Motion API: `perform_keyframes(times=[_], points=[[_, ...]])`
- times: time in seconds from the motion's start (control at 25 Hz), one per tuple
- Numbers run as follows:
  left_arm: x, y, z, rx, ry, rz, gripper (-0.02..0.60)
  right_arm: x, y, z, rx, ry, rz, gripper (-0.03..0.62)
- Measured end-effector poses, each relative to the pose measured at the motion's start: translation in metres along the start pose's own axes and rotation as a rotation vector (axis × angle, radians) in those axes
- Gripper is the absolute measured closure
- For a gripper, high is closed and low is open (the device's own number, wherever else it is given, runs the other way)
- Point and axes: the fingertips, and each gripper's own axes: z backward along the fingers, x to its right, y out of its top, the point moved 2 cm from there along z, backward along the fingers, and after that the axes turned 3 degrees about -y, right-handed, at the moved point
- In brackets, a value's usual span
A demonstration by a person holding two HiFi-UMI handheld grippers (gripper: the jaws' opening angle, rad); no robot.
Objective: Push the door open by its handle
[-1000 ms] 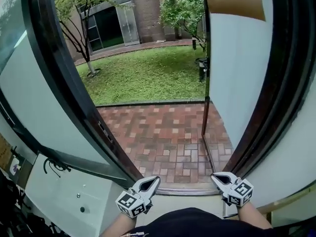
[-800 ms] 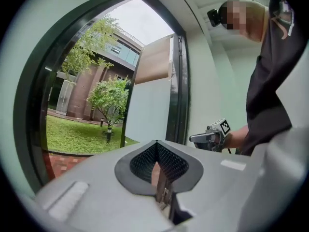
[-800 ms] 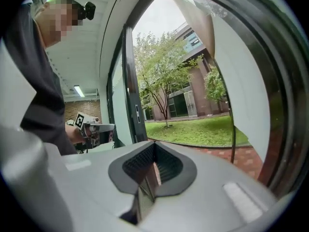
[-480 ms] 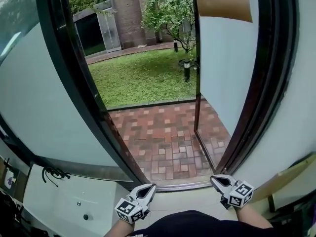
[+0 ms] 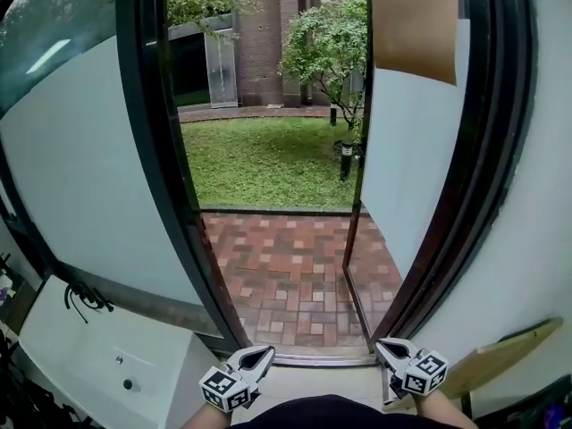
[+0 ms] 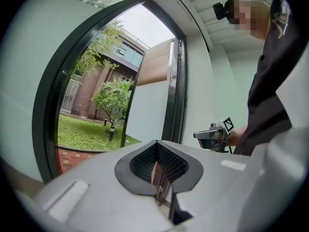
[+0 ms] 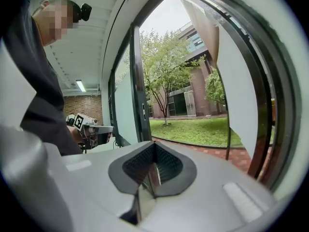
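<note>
Looking straight out a doorway here. Got the tall frosted-glass door with dark frame (image 5: 416, 168) swung well outward on the right, bottom edge over the red brick paving (image 5: 286, 275), with a sheet of brown paper (image 5: 416, 21) across its top. Can't make out the handle anywhere. Not touching the door with either tong, btw. Holding the left white gripper with marker cube (image 5: 265, 353) low, right by the metal threshold strip (image 5: 322, 361), jaws pinched fully together, gripping nothing. Same deal with the right white gripper (image 5: 382, 345): closed up tight, empty, just inside that strip. Beyond the bricks, just green lawn (image 5: 268, 159) and a small leafy tree (image 5: 326, 47).
</note>
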Motion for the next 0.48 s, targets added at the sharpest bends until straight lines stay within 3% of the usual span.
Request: perform_keyframes(times=[0.24,0.48], points=[[0.006,0.009,-0.003,0.007,0.027,0.000,0.575,0.004,0.006,0.005,0.008,0.028,0.009,0.594],[0.016,0.003,-0.003,0.011,0.006,-0.001,0.575,0.002,0.005,0.011,0.010,0.024,0.013,0.594]])
